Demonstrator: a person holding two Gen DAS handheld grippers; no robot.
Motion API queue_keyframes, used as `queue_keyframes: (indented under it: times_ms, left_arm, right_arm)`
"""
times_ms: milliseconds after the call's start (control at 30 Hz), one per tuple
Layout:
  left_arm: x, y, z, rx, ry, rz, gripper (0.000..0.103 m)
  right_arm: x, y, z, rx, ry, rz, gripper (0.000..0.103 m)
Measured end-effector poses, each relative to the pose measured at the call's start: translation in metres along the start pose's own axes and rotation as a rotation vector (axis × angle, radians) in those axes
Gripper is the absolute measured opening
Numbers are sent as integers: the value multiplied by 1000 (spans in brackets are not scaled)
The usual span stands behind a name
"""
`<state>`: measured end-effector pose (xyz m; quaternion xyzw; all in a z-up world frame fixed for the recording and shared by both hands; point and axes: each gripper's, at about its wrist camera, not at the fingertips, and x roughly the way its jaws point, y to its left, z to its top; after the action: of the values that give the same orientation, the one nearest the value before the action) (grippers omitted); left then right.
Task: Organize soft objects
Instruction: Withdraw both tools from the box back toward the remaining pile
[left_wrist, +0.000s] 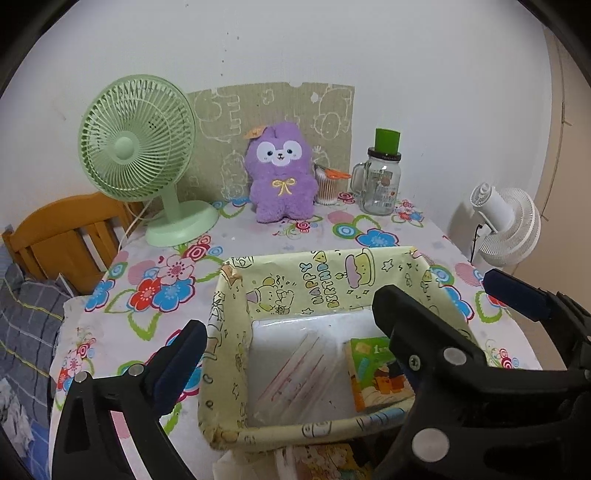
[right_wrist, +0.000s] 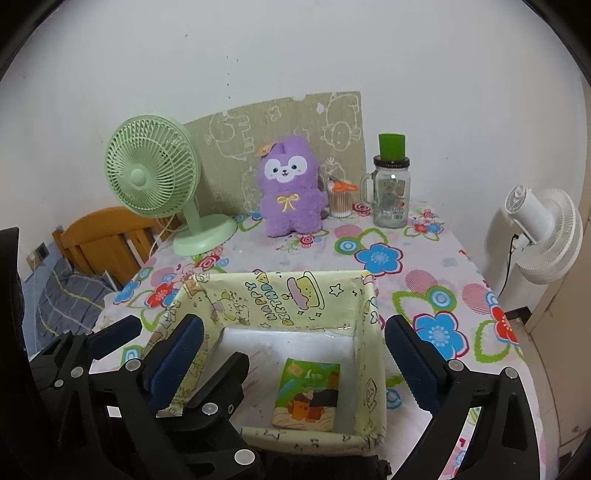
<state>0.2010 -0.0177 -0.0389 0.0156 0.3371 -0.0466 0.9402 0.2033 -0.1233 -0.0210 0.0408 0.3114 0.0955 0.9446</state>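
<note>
Purple plush toy (right_wrist: 290, 186) stood beside the cotton-swab cup (right_wrist: 340, 202) and glass jar (right_wrist: 391, 195); both tools, left tool (left_wrist: 288, 325) and right tool (right_wrist: 295, 332), were spread apart and empty, so a wide reach risked toppling them.

The purple plush toy (left_wrist: 281, 173) is fuzzy, matt cloth. A glossy printed sheet covers the worktop (left_wrist: 258, 236). The box (right_wrist: 369, 354) wears smooth printed paper. The jar (left_wrist: 380, 182) is clear glass; the green fan (left_wrist: 138, 147) is smooth plastic. The chair (left_wrist: 55, 236) at nine o'clock is varnished wood.
</note>
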Motion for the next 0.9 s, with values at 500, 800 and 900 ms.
queue_keyframes:
  times_ms: [500, 800, 900]
  left_arm:
    - [-54, -12, -7, 5, -71, 0, 103]
    - [-79, -14, -17, -10, -95, -9, 103]
    - [-87, -15, -23, -11, -105, -3, 103]
  right_arm:
    - [-59, 5, -3, -11, -80, -26, 103]
    - [-88, 10, -10, -37, -104, -36, 103]
    - [-95, 12, -16, -36, -100, -32, 103]
